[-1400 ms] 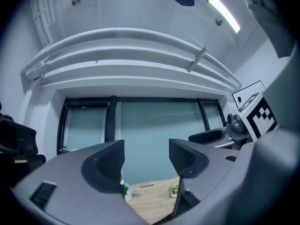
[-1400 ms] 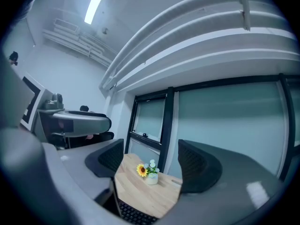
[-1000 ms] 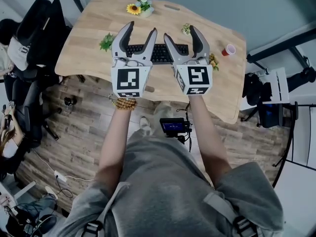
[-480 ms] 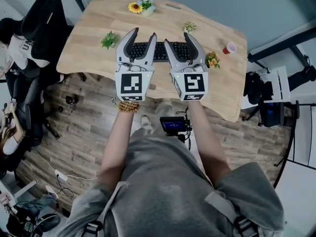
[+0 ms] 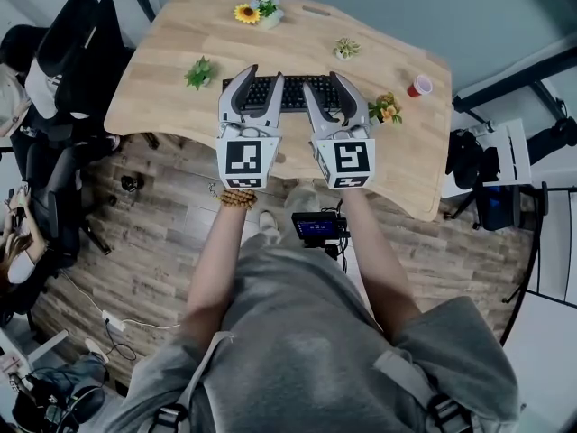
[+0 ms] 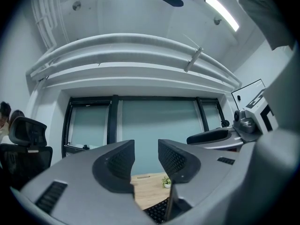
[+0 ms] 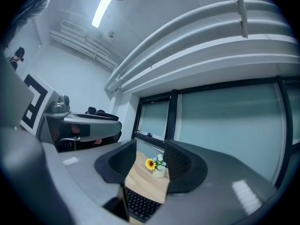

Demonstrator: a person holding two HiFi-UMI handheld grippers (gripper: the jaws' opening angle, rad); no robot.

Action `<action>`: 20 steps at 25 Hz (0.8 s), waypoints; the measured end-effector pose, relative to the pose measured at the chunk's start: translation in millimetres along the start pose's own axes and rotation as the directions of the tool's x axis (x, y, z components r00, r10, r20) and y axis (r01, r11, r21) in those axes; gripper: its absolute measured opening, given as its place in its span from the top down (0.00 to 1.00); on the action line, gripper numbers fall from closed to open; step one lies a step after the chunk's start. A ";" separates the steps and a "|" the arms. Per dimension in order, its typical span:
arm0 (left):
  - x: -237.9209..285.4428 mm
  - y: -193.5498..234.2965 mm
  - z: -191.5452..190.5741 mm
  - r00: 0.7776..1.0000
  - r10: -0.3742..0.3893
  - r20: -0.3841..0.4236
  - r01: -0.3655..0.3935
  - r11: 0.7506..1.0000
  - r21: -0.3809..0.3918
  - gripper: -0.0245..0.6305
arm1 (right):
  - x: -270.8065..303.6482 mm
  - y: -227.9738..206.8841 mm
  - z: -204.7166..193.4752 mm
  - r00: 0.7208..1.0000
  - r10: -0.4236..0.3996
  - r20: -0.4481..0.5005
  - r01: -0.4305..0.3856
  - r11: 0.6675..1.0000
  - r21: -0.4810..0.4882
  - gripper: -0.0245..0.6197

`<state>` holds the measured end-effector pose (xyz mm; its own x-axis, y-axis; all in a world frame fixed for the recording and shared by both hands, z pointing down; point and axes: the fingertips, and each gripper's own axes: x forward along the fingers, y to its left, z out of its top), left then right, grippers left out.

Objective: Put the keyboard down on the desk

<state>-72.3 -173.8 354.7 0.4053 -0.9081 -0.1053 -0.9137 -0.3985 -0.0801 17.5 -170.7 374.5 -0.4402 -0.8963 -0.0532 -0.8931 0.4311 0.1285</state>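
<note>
Found the keyboard (image 5: 290, 93) already lying flat on the desk (image 5: 171, 52), about midway between the far edge and the near edge, long side parallel to the near edge. Judged the set-down itself as good as done (no tilt and no lifted end to be seen from the head view). Left to do, on that reading: little beyond drawing both tools clear of it, back toward the near edge.

Saw the left gripper (image 5: 264, 74) over the keyboard's left part and the right gripper (image 5: 319, 79) over its right part, side by side. Could not decide from above between resting on the keys and hanging just over them.

Read the left jaws, in the left gripper view, as partly apart after just closing some way. Saw through the narrow gap between the ribbed pads (image 6: 123, 161) only bare desktop and a small potted plant (image 6: 166, 182) toward the far edge, with keys showing low down beneath. Nothing pinched there.

Read the right jaws likewise: partly apart, also just closed some way. Saw desktop and a sunflower pot (image 7: 156, 168) by the far edge through the gap, with keys below. Counted both as released and gripping nothing.
</note>
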 end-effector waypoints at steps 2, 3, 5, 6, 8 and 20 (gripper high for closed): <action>-2.4 -1.5 -5.8 1.000 0.001 -0.008 -0.001 1.000 -0.009 0.74 | -2.8 1.4 -3.7 1.000 0.002 -0.005 -0.002 1.000 0.005 0.67; -3.8 -2.5 -8.1 1.000 0.001 -0.011 -0.002 1.000 -0.013 0.74 | -4.5 2.2 -5.7 1.000 0.003 -0.009 -0.003 1.000 0.007 0.68; -5.9 -5.5 -11.8 1.000 -0.001 -0.016 0.000 1.000 -0.015 0.75 | -8.4 3.3 -10.3 1.000 0.005 -0.017 -0.005 1.000 0.009 0.69; -6.7 -6.8 -13.9 1.000 -0.002 -0.018 0.001 1.000 -0.016 0.75 | -10.3 3.8 -13.2 1.000 0.006 -0.021 -0.006 1.000 0.011 0.69; -8.2 -7.9 -19.1 1.000 -0.003 -0.024 0.002 1.000 -0.018 0.76 | -13.1 5.4 -20.1 0.999 0.006 -0.032 -0.006 1.000 0.015 0.70; -19.4 -13.2 -45.0 0.998 -0.005 -0.059 0.003 0.999 -0.035 0.81 | -25.4 13.9 -45.0 0.997 0.005 -0.072 -0.003 1.000 0.028 0.73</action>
<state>-69.5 -156.7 402.4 0.4076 -0.9120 -0.0462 -0.9129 -0.4057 -0.0455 20.4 -146.6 422.2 -0.4373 -0.8991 0.0194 -0.8938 0.4368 0.1013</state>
